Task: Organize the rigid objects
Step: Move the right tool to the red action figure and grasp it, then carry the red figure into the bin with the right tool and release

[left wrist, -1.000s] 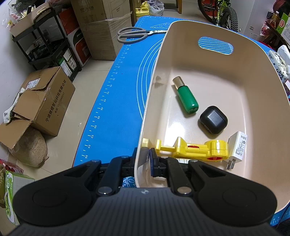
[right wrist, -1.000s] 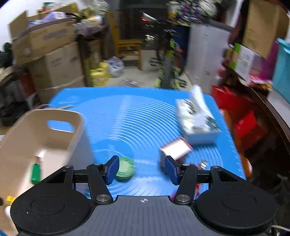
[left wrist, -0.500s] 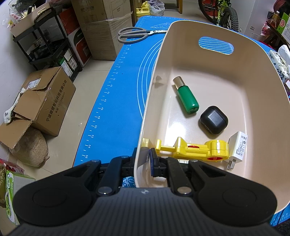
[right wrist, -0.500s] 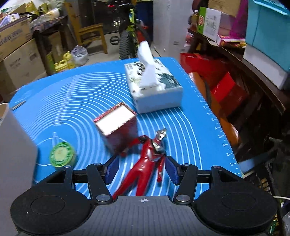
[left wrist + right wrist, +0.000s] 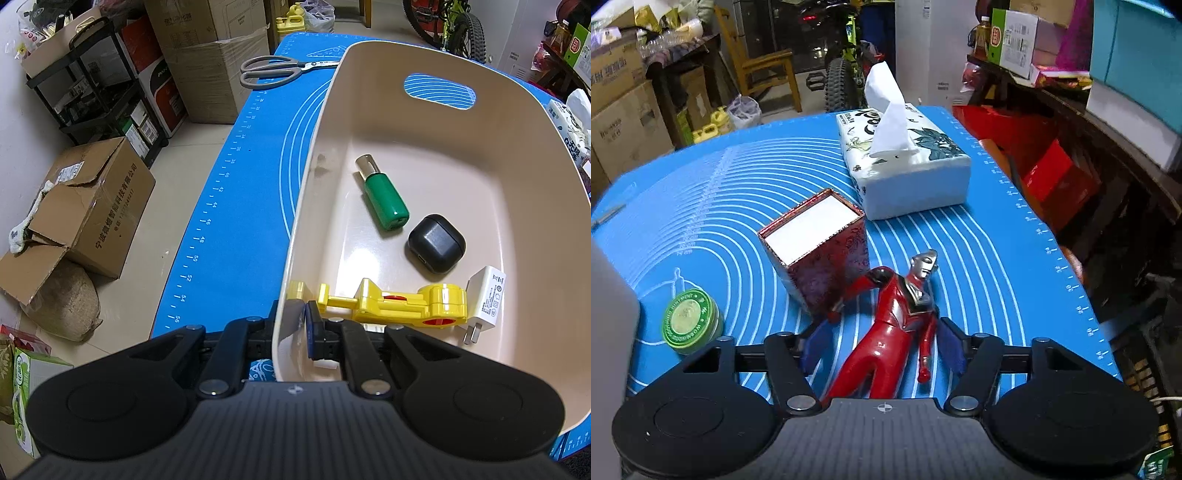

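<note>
While the left gripper (image 5: 293, 326) keeps its fingers pinched on the near wall of the beige plastic bin (image 5: 524, 177), exactly as it did a second ago, the right gripper (image 5: 884, 354) has swung away from the bin and dropped toward the red and silver plastic hero figure (image 5: 897, 325) lying face-up on the blue silicone mat (image 5: 990, 258). A second back that view showed only the green round tin (image 5: 692, 319) and the red patterned box (image 5: 816, 251); now the figure's waist and legs lie between the blue pads. I judge the figure to be the next piece bound for the bin, with the pick not yet complete.

The right gripper's jaws have just been closing, yet they stand partly spread, one pad on each side of the figure; whether either pad already touches plastic I cannot tell.

Relative to the figure, the patterned box stands touching its raised arm, the tin lies well to the left, and the white tissue pack (image 5: 905, 162) sits beyond its head. In the bin already rest a green capped tube (image 5: 384, 195), a black rounded case (image 5: 436, 247), a yellow plastic toy (image 5: 399, 304) and a white charger plug (image 5: 487, 299).
</note>
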{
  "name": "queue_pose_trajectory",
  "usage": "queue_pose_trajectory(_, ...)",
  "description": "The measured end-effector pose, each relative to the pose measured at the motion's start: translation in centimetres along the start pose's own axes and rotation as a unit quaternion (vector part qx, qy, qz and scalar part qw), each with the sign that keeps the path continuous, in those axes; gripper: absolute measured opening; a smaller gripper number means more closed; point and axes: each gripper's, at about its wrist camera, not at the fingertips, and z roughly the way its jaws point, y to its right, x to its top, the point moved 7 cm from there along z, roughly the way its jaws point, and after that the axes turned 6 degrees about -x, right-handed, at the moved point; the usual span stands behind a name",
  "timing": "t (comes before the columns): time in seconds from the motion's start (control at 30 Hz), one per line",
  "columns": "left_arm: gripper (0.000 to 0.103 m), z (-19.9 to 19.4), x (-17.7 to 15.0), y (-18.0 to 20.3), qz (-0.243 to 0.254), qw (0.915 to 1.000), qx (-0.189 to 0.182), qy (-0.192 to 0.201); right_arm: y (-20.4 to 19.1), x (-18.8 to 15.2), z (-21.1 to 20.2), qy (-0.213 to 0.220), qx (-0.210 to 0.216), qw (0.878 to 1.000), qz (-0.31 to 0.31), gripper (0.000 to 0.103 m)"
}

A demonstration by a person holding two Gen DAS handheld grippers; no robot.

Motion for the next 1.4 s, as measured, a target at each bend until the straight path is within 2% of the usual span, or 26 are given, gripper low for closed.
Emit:
queue_pose_trajectory(0.13,0.014,0.0,0.0,0.0,0.000,1.0000,0.000,0.000,0.0,0.2,-0.1,-0.002,-0.003,1.000,-0.007,0.041)
queue_pose_trajectory(0.2,0.014,0.0,0.0,0.0,0.000,1.0000,0.000,0.000,0.2,0.3,-0.5,-0.002,-0.003,1.000,-0.007,0.038)
queue_pose_trajectory(0.23,0.014,0.0,0.0,0.0,0.000,1.0000,0.000,0.000,0.2,0.3,-0.7,0.000,-0.004,1.000,-0.007,0.033)
queue_pose_trajectory(0.5,0.014,0.0,0.0,0.0,0.001,1.0000,0.000,0.000,-0.3,0.7,-2.8,0.016,0.010,1.000,-0.020,0.033)
queue_pose_trajectory(0.7,0.014,0.0,0.0,0.0,0.000,1.0000,0.000,0.000,-0.8,1.8,-6.4,0.051,0.024,0.998,-0.024,0.033)
queue_pose_trajectory(0.83,0.014,0.0,0.0,0.0,0.001,1.0000,0.000,0.000,-1.7,3.1,-9.6,0.085,0.050,0.995,-0.025,0.033)
queue_pose_trajectory(1.0,0.014,0.0,-0.1,-0.1,-0.001,1.0000,0.000,-0.001,-4.5,4.3,-13.9,0.129,0.099,0.986,-0.035,0.033)
queue_pose_trajectory(1.17,0.014,-0.1,-0.1,-0.1,0.000,1.0000,0.001,-0.001,-8.6,4.7,-18.0,0.168,0.152,0.972,-0.066,0.033)
queue_pose_trajectory(1.4,0.014,-0.1,0.0,0.0,0.001,1.0000,0.002,-0.001,-15.7,2.5,-20.8,0.168,0.213,0.953,-0.137,0.033)
